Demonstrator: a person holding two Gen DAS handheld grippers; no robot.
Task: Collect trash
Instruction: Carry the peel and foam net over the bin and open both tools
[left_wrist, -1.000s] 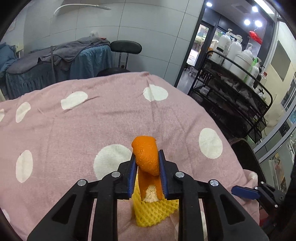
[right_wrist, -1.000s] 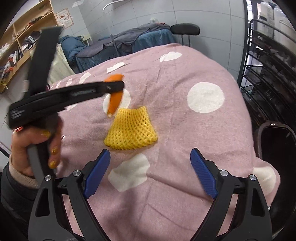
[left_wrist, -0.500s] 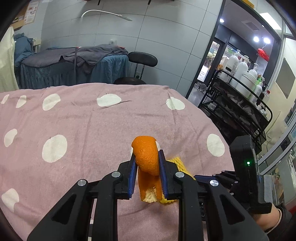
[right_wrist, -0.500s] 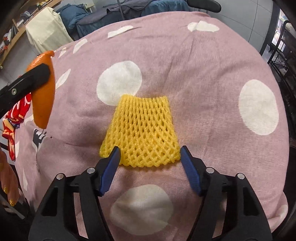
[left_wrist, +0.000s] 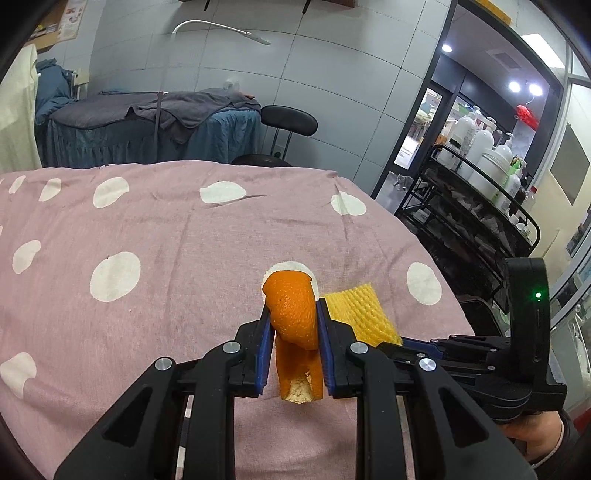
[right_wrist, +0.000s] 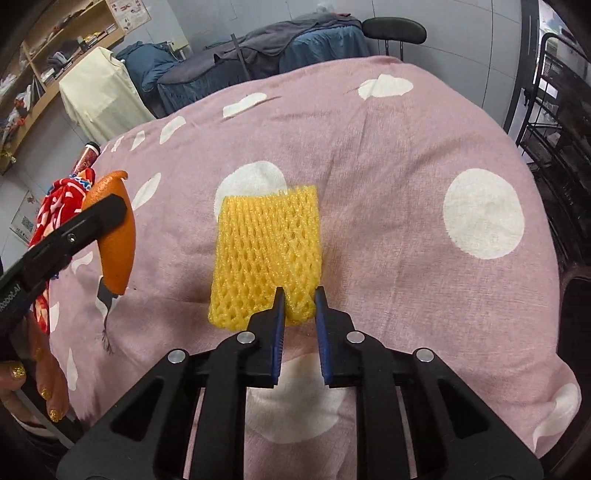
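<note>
The left gripper (left_wrist: 291, 325) is clamped on a curled strip of orange peel (left_wrist: 293, 314), held above the pink polka-dot bedcover (right_wrist: 388, 166). The right gripper (right_wrist: 300, 308) is closing, pinching the near edge of the yellow foam fruit net (right_wrist: 266, 251), which lies mid-cover on the bed's right half.

Bright, even indoor light; soft shadows; sharp focus; fisheye bending, dark corners.

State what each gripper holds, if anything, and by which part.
The left gripper holds the orange peel around its middle. The right gripper, its fingers closing, pinches the near edge of the yellow foam net.
</note>
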